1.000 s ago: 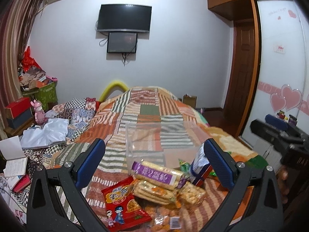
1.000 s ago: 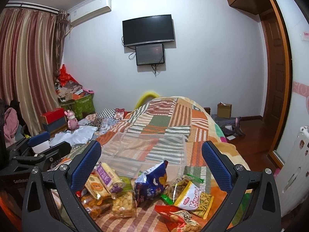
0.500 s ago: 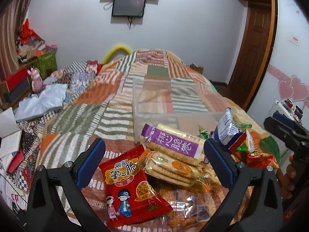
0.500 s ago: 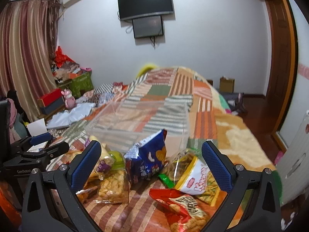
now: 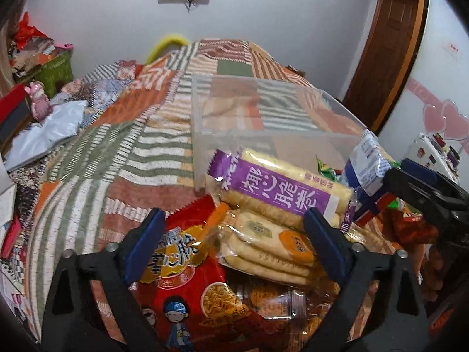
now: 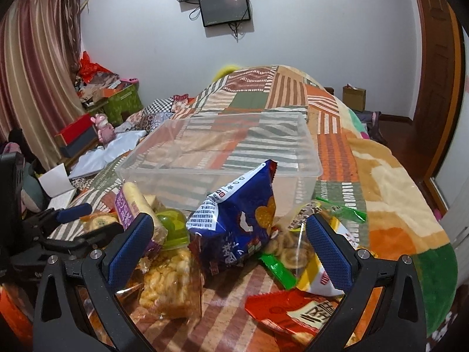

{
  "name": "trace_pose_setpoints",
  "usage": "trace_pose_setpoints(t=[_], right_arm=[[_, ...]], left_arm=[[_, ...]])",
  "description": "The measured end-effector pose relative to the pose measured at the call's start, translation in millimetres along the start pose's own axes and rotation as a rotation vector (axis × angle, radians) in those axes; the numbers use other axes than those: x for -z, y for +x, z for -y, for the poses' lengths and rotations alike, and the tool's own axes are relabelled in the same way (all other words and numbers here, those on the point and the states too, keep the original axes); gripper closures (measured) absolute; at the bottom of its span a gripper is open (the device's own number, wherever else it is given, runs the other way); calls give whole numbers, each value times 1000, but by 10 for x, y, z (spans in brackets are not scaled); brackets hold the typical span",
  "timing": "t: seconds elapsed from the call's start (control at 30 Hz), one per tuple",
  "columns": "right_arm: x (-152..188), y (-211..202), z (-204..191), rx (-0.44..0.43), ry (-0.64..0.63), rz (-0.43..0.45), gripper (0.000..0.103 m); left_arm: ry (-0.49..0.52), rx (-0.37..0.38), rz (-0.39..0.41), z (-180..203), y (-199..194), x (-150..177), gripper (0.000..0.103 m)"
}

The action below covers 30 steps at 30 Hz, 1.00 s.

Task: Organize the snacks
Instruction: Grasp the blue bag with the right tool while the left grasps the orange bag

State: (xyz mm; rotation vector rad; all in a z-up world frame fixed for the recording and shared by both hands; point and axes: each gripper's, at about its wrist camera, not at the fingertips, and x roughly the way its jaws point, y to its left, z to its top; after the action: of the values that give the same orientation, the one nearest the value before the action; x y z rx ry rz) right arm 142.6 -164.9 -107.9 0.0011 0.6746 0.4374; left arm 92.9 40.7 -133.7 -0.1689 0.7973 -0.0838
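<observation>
Both spread wide, gripping nothing: left gripper (image 5: 231, 245) over red noodle bag (image 5: 187, 287) and biscuit pack (image 5: 269, 249), right gripper (image 6: 230, 245) framing blue bag (image 6: 237, 223), snacks heaped just before empty clear bin (image 6: 222, 149), likely lining up first picks.

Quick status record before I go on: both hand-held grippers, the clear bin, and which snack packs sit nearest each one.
left hand-held gripper: open, holding nothing, over the red noodle-snack bag and the rice cracker pack
right hand-held gripper: open, holding nothing, facing the blue snack bag
clear plastic bin: on the patchwork blanket, no snacks inside
purple-label wafer pack: leaning at the bin's near wall
other packs: puffed snack bag, outside the bin
</observation>
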Motion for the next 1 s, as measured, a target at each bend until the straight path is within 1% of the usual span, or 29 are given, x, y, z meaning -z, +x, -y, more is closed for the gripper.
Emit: trace_pose_setpoints(t=[0.1,0.2,0.27,0.33,0.37,0.43,0.53,0.63,0.77,0.83,0.87,0.9,0.97,1.0], right_arm=[[-2,64,-28,22,-8,-7,7],[-11,139,-23,24,2,-25,14],[-10,174,-29,37,1,-28,18],[-2,200,-30,54,2,-32,28],[1,205,-29,55,3,-37,30],[8,227,-1,44,16,-50,39],[22,249,15,22,32,-63,46],[33,265,-17,18,25,-66,49],[40,225,-44,19,13,-57,53],[39,199,-43,14,12,-52,56],[38,191,-39,12,12,-50,56],[36,169,-33,7,13,-45,57],[23,137,-29,-2,18,-37,58],[20,115,-29,-7,18,-31,59]], left_arm=[[-18,25,-8,-30,20,-2,10],[-32,55,-20,-47,15,5,15],[-23,53,-25,-17,-8,22,19],[-11,56,-28,2,-25,41,22],[-9,65,-30,10,-37,54,23],[-5,73,-32,25,-60,68,23],[14,72,-32,74,-61,82,22],[33,53,-33,124,-21,75,20],[49,27,-17,169,6,74,21],[52,7,-4,174,-6,82,29],[48,4,1,162,-23,86,31],[38,2,4,143,-39,85,37],[10,12,-3,82,-67,69,43],[-5,17,-4,50,-86,62,50]])
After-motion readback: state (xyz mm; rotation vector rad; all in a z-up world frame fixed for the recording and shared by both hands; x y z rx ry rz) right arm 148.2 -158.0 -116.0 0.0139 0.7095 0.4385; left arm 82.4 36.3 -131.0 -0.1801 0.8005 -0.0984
